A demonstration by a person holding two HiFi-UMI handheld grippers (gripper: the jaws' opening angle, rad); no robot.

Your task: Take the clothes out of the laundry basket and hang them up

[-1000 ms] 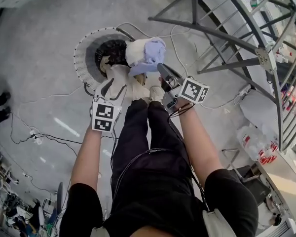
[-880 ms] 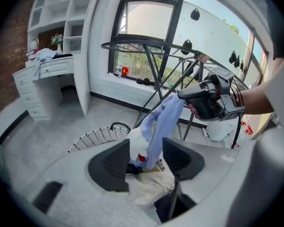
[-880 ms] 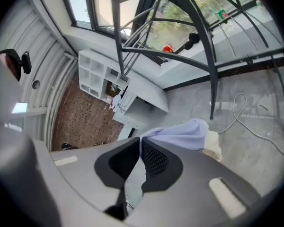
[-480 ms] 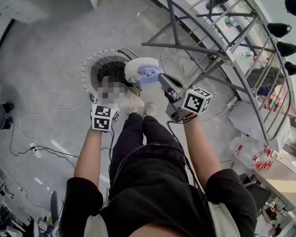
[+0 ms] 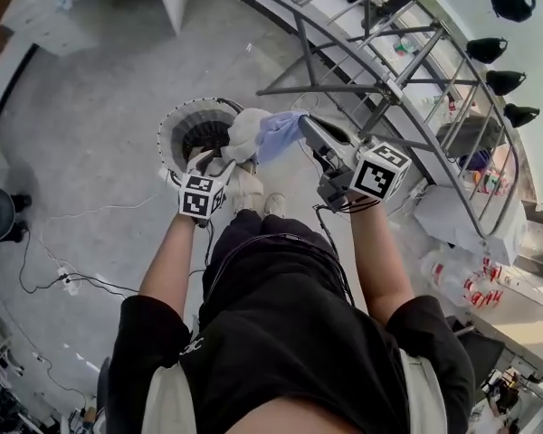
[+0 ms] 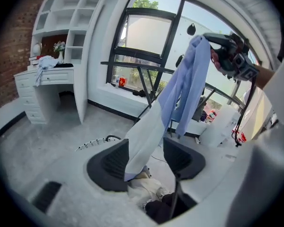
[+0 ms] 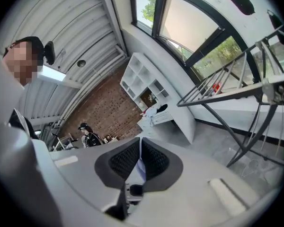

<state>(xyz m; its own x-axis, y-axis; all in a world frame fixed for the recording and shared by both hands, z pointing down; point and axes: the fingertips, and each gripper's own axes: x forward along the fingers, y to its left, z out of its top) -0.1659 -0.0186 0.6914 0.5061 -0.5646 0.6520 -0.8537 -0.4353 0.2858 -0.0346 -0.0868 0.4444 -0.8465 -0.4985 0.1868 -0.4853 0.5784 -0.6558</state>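
Observation:
A round white laundry basket (image 5: pixel 168 136) stands on the grey floor in front of my feet, with cream and dark clothes (image 6: pixel 148 194) still inside. My right gripper (image 5: pixel 307 124) is shut on a light blue and white garment (image 5: pixel 268 135) and holds it up above the basket. In the right gripper view a strip of that cloth (image 7: pixel 138 166) is pinched between the closed jaws of my right gripper (image 7: pixel 140 150). My left gripper (image 5: pixel 214 165) is lower, over the basket. Its jaws stand wide, and the garment's (image 6: pixel 157 117) lower end hangs loosely between them, where my left gripper (image 6: pixel 147 151) does not press on it.
A metal drying rack (image 5: pixel 391 72) stands to the right of the basket, close to my right gripper. Cables (image 5: pixel 71 280) run over the floor at the left. A white desk with shelves (image 6: pixel 54 74) is along the far wall. A person (image 7: pixel 88 134) stands in the background.
Both grippers have risen. The right one has lifted the blue and white garment well up out of the basket and rolled; the left one followed a little way.

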